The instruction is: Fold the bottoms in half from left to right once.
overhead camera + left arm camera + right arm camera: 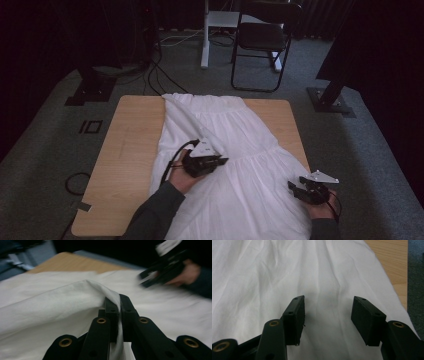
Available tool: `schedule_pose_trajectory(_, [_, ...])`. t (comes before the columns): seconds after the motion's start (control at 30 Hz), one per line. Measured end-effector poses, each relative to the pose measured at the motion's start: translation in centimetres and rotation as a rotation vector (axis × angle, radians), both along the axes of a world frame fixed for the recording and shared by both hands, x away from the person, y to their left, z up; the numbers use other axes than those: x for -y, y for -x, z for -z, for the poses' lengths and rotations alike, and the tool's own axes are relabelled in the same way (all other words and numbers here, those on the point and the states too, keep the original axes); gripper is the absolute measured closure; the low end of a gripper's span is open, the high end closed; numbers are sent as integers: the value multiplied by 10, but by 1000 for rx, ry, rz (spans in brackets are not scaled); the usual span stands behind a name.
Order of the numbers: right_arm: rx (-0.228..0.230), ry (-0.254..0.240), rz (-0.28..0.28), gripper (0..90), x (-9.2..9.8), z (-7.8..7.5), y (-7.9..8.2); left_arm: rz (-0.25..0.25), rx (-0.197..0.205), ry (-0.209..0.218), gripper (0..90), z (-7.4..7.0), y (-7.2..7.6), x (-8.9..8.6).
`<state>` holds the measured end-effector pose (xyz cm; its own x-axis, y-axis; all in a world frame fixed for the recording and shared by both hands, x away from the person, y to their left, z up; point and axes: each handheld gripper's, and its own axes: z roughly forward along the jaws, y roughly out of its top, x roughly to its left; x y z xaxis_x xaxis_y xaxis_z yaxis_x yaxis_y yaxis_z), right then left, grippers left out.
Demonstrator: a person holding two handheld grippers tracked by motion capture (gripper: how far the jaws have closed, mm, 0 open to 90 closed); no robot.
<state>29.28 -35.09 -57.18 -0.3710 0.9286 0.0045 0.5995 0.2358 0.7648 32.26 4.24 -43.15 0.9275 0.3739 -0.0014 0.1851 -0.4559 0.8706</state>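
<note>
While the left tool [119,302] is pinching a fold of the white dress [240,145], the right tool [327,315] is hovering open above it.

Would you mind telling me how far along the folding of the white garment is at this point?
Early. The white garment lies spread on the table. In hand: the left gripper is shut on its edge, lifting a fold toward the middle. The right gripper is open over the cloth. The folds themselves look left to do.

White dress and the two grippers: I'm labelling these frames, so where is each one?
white dress [240,135], high view, on its spread skirt.
left gripper [119,305], left gripper view, where the jaws pinch a fold.
right gripper [327,315], right gripper view, between its open jaws.
</note>
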Motion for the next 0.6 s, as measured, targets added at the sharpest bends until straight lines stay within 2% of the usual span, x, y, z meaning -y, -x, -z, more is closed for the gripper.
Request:
schedule_pose_trajectory(0.03, [-1,0,1,437,0,0,0,29,-18,7,880,3,2,10])
schedule_pose_trajectory(0.1, [-5,2,0,437,-1,0,-1,65,-27,-18,880,12,4,29])
schedule_pose_trajectory(0.17, [-11,4,4,444,-2,-1,-2,67,-41,-42,872,21,2,38])
schedule_pose_trajectory(0.2, [-13,10,6,459,-3,-2,-2,58,-52,-42,842,25,-1,39])
schedule_pose_trajectory(0.27, [-15,55,12,469,-9,-6,-1,32,-77,-53,696,30,-5,35])
schedule_pose_trajectory(0.3, [-5,80,10,468,-13,-9,-1,17,-73,-58,646,31,-6,30])
schedule_pose_trajectory(0.33, [10,84,3,468,-17,-14,0,4,-73,-58,621,31,-7,24])
schedule_pose_trajectory(0.43, [48,74,-29,468,-34,-30,1,-57,-65,-28,593,28,-7,-3])
schedule_pose_trajectory(0.6, [80,22,-124,467,-71,-54,0,-213,-18,-43,567,25,-5,-56])
